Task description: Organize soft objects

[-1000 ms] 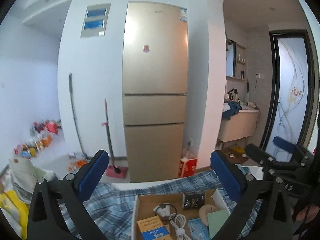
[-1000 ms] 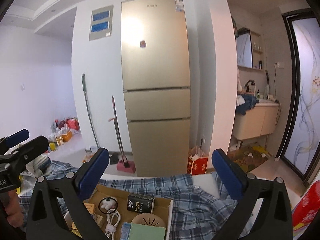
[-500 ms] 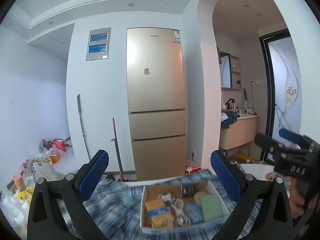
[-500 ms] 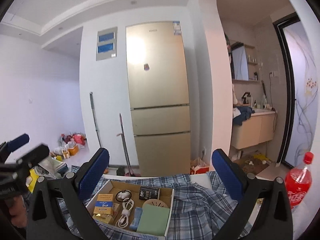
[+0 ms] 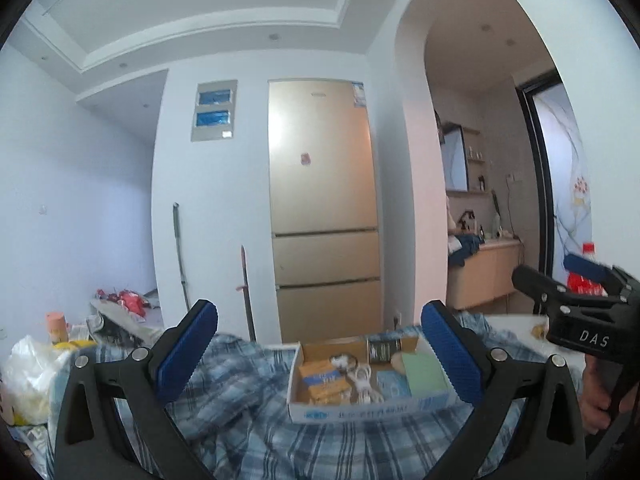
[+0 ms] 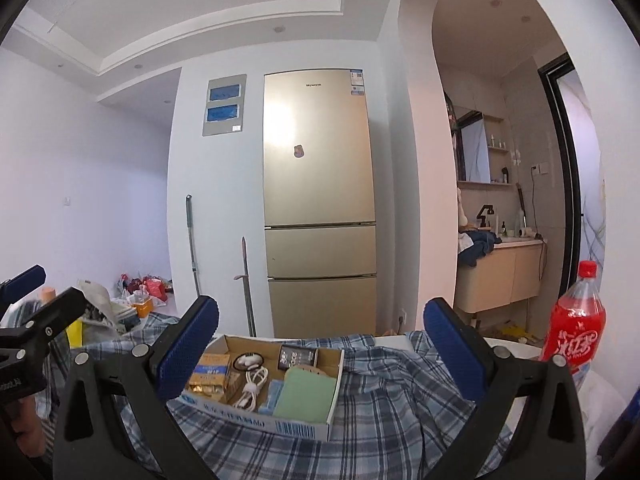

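Blue plaid cloth (image 6: 384,408) lies rumpled and spread across the table, reaching its far edge; folds run every way, so no long axis can be told. An open cardboard box (image 6: 280,416) of small goods sits on the cloth. A red soda bottle (image 6: 576,324) stands upright near the table's right edge. Beyond: a gold fridge (image 6: 320,200), white walls, floor clutter at left. Left gripper (image 5: 320,354) and right gripper (image 6: 322,350) both hang above the cloth, fingers spread wide, holding nothing
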### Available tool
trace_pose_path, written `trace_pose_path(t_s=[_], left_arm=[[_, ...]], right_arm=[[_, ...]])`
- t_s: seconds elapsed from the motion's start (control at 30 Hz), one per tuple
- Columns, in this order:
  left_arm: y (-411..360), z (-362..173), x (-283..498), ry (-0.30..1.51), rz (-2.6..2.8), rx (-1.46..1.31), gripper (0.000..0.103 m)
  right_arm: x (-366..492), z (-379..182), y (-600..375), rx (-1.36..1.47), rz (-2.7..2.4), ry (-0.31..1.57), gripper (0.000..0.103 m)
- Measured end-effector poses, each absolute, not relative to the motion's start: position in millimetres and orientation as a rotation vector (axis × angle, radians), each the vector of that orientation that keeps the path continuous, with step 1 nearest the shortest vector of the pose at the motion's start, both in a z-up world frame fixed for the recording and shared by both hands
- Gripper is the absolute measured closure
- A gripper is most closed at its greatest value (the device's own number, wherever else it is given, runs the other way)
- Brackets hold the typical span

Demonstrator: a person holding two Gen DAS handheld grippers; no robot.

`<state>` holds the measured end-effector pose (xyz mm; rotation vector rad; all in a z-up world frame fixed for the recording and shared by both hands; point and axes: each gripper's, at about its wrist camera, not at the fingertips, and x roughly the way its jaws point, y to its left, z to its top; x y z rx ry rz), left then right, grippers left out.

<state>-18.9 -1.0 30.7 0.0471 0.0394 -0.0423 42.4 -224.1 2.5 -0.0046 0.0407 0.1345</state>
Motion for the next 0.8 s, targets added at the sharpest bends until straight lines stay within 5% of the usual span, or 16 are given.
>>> trace_pose_path(t_s=[0.8], left_arm=[[4.9,-6.4,-6.4,0.107,-0.033,0.028,0.000]], right_arm=[[37.5,-27.2,-228.6,-0.005,0.125,0.039,0.000]])
